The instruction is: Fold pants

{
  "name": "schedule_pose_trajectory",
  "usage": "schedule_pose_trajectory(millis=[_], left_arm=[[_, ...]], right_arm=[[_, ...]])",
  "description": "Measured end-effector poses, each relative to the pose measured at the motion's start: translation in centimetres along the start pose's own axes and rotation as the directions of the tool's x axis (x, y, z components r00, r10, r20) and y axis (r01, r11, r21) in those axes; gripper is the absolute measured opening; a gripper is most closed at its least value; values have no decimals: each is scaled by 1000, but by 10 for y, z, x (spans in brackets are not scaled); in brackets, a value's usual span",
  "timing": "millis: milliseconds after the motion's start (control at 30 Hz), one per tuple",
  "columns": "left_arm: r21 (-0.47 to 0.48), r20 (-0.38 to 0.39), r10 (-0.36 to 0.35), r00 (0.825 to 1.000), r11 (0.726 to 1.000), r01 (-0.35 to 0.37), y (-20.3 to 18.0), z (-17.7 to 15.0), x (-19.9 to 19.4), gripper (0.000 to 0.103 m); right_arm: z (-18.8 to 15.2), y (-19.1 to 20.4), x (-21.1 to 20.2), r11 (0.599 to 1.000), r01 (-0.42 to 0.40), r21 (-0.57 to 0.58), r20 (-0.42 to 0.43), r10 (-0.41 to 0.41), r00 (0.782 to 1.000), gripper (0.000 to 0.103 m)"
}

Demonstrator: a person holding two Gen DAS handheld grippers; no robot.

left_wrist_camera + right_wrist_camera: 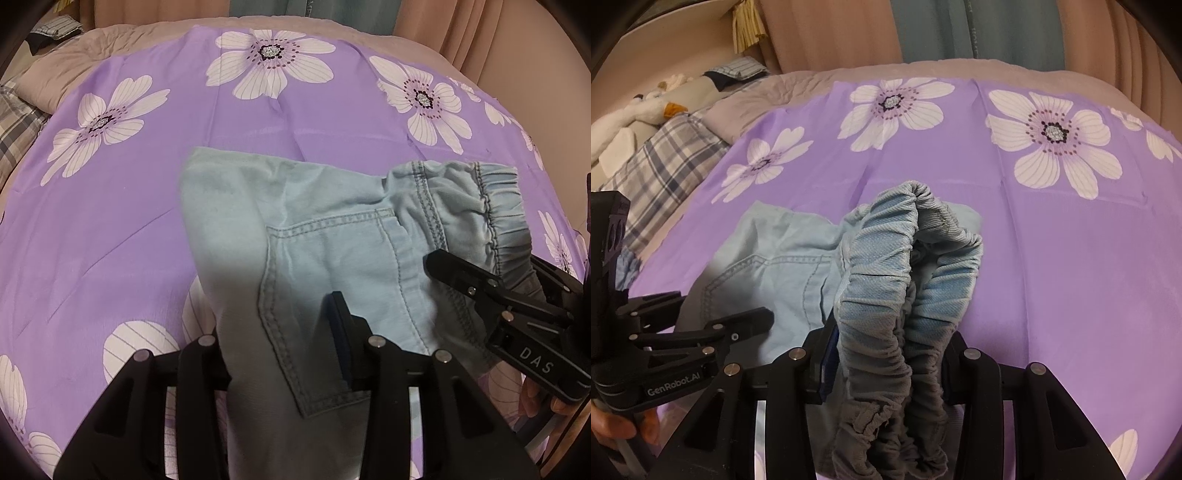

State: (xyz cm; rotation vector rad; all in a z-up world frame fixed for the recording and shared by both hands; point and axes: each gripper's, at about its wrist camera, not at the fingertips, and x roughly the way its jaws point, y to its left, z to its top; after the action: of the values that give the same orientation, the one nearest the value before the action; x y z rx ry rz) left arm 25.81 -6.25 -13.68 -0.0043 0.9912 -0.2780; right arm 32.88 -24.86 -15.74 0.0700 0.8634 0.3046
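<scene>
Light blue denim pants (332,243) lie bunched on a purple floral sheet (110,221), back pocket (325,295) facing up. Fabric from the pocket side fills the gap of my left gripper (280,328); its right finger (341,325) shows against the cloth, and the other is hidden under it. My right gripper (886,354) is shut on the gathered elastic waistband (879,280), which stands up in a loop above the jaws. The left wrist view shows that right gripper (487,266) at the waistband's near end. In the right wrist view the left gripper (724,304) sits at the pants' left.
The sheet covers a bed with a beige blanket (923,72) at its far edge. A plaid pillow (665,155) and a soft toy (646,107) lie at far left. Curtains (997,29) hang behind. A hand (620,428) holds the left tool.
</scene>
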Motion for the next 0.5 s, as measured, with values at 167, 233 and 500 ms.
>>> schedule_pose_trajectory(millis=[167, 233, 500], left_arm=[[6, 0, 5, 1000, 1000, -5, -1, 0, 1, 40], [6, 0, 8, 1000, 1000, -8, 0, 0, 1, 42], [9, -1, 14, 1000, 1000, -14, 0, 0, 3, 44]], right_arm=[[-2, 1, 1, 1000, 9, 4, -5, -9, 1000, 43], [-2, 1, 1, 1000, 9, 4, -5, -9, 1000, 43], [-2, -1, 3, 1000, 11, 11, -10, -10, 1000, 45]])
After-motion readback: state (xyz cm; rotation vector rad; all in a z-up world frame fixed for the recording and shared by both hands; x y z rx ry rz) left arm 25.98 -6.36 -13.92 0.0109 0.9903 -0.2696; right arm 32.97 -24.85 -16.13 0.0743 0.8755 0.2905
